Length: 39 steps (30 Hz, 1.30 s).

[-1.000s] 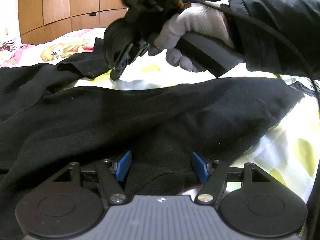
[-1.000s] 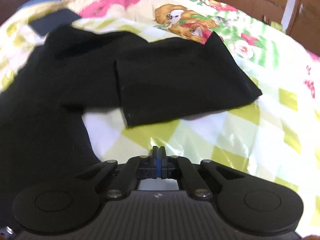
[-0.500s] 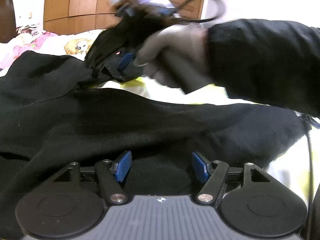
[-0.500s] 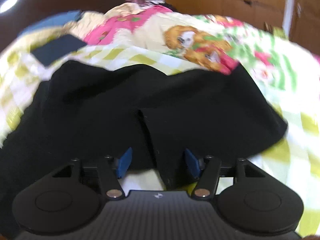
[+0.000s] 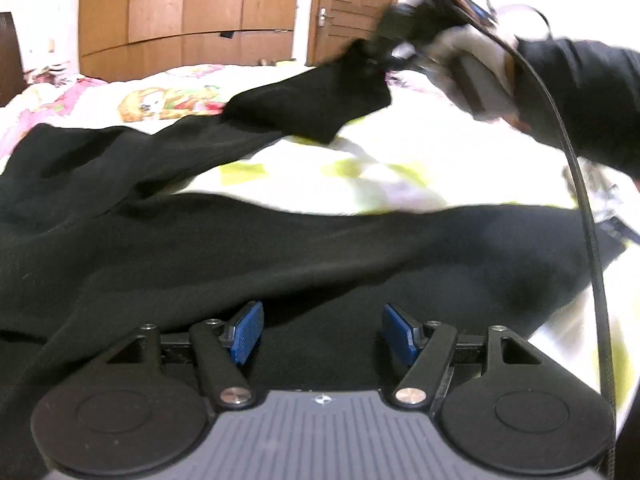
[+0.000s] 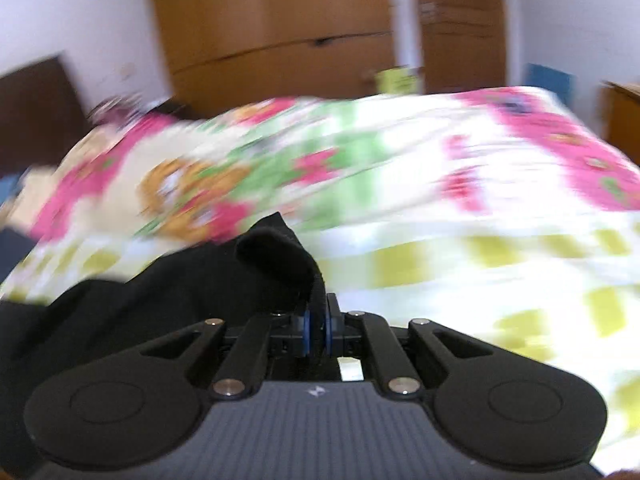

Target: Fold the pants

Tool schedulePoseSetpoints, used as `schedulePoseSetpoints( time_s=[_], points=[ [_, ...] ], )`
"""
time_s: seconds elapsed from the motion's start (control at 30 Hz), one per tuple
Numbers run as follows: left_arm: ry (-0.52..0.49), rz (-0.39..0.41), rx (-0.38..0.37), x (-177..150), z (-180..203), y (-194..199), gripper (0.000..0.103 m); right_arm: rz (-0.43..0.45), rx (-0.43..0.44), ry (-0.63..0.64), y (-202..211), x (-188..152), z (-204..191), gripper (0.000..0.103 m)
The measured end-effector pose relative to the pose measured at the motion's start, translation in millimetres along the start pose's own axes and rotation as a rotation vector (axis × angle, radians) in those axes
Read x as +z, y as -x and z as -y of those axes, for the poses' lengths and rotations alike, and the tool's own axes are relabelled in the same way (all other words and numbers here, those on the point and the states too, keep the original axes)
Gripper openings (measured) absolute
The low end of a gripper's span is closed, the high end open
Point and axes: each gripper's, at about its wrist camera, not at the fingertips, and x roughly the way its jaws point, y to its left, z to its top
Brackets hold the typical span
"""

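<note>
Black pants (image 5: 280, 248) lie spread on a bed. My left gripper (image 5: 322, 332) is open, its blue pads over the near pant leg without closing on it. My right gripper (image 6: 316, 326) is shut on the hem of the far pant leg (image 6: 276, 264) and holds it lifted off the bed. In the left wrist view the right gripper (image 5: 384, 56) is at the upper right, held by a gloved hand, with the far leg's end (image 5: 320, 100) hanging from it.
The bed has a sheet (image 5: 360, 172) with yellow-green checks and pink cartoon prints (image 6: 192, 192). Wooden wardrobes (image 5: 184, 12) and a door (image 5: 352, 4) stand behind the bed. A black cable (image 5: 588, 216) runs down the right side.
My right gripper opened over the far leg's hem, then shut on it and lifted it up and to the right. My left gripper stayed open over the near leg.
</note>
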Motion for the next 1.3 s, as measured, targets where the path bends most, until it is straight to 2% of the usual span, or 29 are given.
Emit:
schedulePoseSetpoints(
  time_s=[0.07, 0.17, 0.33, 0.47, 0.57, 0.77, 0.87, 1.03, 1.1, 1.13, 1.17, 1.23, 1.27, 1.3],
  points=[
    [-0.007, 0.014, -0.03, 12, 12, -3, 0.078, 0.011, -0.061, -0.057, 6, 4, 39, 0.006],
    [-0.088, 0.054, -0.049, 32, 40, -9, 0.078, 0.004, -0.122, -0.136, 10, 11, 91, 0.006],
    [-0.209, 0.072, -0.073, 54, 78, -23, 0.079, 0.026, -0.088, -0.197, 38, 34, 139, 0.005],
    [-0.24, 0.079, -0.087, 69, 92, -29, 0.079, 0.05, -0.028, -0.143, 75, 65, 137, 0.003],
    [-0.248, 0.102, -0.098, 74, 98, -28, 0.079, 0.071, -0.041, -0.081, 94, 79, 135, 0.003],
    [-0.277, 0.1, -0.125, 77, 115, -35, 0.079, -0.045, -0.058, -0.083, 97, 77, 148, 0.003],
    [-0.289, 0.1, -0.137, 78, 119, -40, 0.079, -0.055, -0.077, -0.059, 102, 79, 151, 0.003],
    [-0.285, 0.11, -0.143, 82, 119, -44, 0.079, -0.054, -0.022, -0.061, 127, 81, 158, 0.003],
    [-0.295, 0.12, -0.138, 82, 122, -46, 0.079, -0.058, -0.056, -0.044, 123, 78, 162, 0.003],
    [-0.304, 0.119, -0.13, 81, 123, -48, 0.079, -0.09, -0.093, -0.047, 111, 73, 168, 0.003],
    [-0.31, 0.113, -0.117, 80, 123, -51, 0.079, -0.119, -0.154, -0.048, 95, 66, 173, 0.005],
    [-0.311, 0.094, -0.103, 78, 122, -52, 0.079, -0.186, -0.315, -0.019, 59, 45, 180, 0.016],
    [-0.317, 0.086, -0.098, 75, 120, -51, 0.079, -0.201, -0.383, 0.013, 45, 34, 182, 0.017],
    [-0.33, 0.084, -0.087, 73, 118, -48, 0.079, -0.202, -0.413, 0.01, 38, 26, 184, 0.017]
  ],
)
